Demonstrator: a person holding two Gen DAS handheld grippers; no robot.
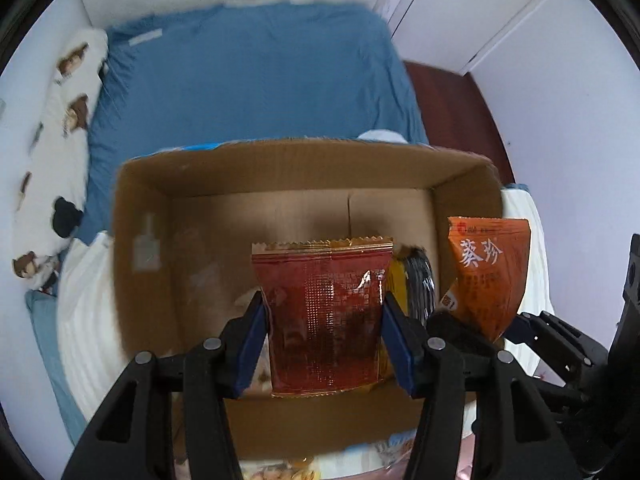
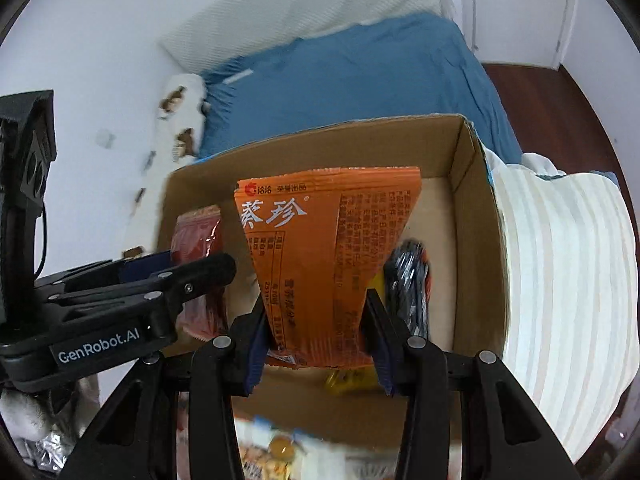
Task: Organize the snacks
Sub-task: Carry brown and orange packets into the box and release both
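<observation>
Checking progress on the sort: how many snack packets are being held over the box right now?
2. The red packet is clamped in the left hand-held gripper, the orange packet in the right hand-held gripper. More snacks lie in the cardboard box, partly hidden.

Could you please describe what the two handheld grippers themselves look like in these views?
Both are matte black plastic. The left gripper and right gripper each have two angular fingers with silver pivot pins and dark blue pads on the inner faces. In the right wrist view, the left gripper's side carries white "GenRobot.AI" lettering, and a thin black cable runs by its camera housing.
</observation>
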